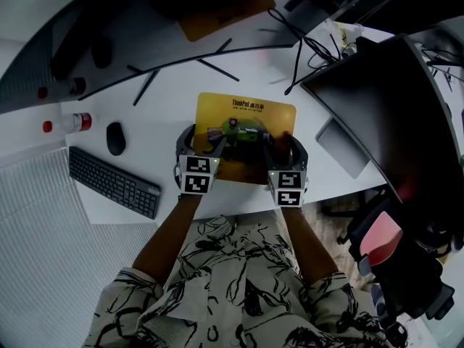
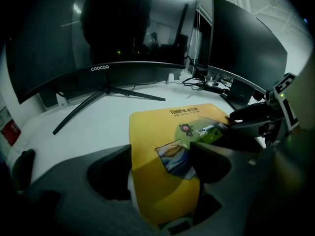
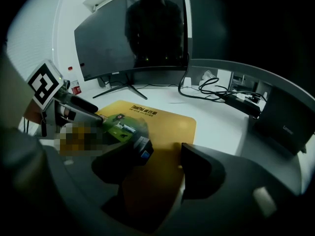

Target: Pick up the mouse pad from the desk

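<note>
Okay, mouse pad [image 1: 245, 118]: yellow, lying on the white desk [image 1: 163, 107]
left gripper [image 2: 160, 163]: jaws partly apart, straddling the pad's near left corner, not clamped
right gripper [image 3: 165, 156]: half-wide too, over the near right corner, nothing pinched

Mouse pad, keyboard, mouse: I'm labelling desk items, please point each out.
mouse pad [image 1: 245, 130], head view, green print at its centre.
keyboard [image 1: 114, 182], head view, middle of the keys.
mouse [image 1: 116, 138], head view, top of its shell.
</note>
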`<state>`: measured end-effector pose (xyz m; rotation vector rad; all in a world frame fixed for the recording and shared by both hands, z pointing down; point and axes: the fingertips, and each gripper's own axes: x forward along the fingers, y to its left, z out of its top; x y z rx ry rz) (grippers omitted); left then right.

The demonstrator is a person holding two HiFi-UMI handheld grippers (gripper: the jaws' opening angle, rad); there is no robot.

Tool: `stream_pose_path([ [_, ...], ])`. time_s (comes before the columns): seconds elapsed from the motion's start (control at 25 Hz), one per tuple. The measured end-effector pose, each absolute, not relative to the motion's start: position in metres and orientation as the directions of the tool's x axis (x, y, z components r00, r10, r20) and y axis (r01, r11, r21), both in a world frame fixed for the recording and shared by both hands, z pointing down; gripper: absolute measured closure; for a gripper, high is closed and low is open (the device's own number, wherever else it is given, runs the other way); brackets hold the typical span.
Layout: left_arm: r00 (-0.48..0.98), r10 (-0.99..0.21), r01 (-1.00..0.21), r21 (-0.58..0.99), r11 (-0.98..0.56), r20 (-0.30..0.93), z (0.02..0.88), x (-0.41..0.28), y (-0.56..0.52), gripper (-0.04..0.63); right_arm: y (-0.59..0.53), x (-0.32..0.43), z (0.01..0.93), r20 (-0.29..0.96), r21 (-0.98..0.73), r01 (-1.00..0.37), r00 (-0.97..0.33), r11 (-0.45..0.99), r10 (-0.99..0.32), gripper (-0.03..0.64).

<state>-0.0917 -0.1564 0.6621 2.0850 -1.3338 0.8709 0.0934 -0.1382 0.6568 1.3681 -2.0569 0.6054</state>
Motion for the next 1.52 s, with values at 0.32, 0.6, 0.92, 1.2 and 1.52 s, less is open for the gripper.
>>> stream_pose_path([
  [0.32,0.312,-0.585,-0.919,0.081,-0.386,0.749,0.663,-0.092,-0.157,0.221,-0.138,0.095,0.657,0.701,-0.046,-0.939,-0.274,0.342,-0.658,0.294],
  [0.6,0.310,-0.587,-0.919,0.079,-0.385,0.748,0.664,-0.092,-0.156,0.219,-0.137,0.104,0.662,0.716,-0.082,-0.959,-0.246,0.272,-0.653,0.236],
  [0.92,0.323,-0.578,-0.912,0.081,-0.403,0.749,0.665,-0.086,-0.152,0.274,-0.137,0.101,0.660,0.711,-0.078,-0.960,-0.242,0.268,-0.660,0.268],
  [1.2,0.352,-0.574,-0.892,0.079,-0.445,0.740,0.666,-0.073,-0.148,0.372,-0.136,0.099,0.661,0.729,-0.078,-0.958,-0.243,0.276,-0.640,0.295],
  [1.52,0.353,-0.567,-0.892,0.085,-0.444,0.744,0.664,-0.074,-0.148,0.371,-0.133,0.089,0.659,0.724,-0.113,-0.940,-0.299,0.321,-0.622,0.443],
])
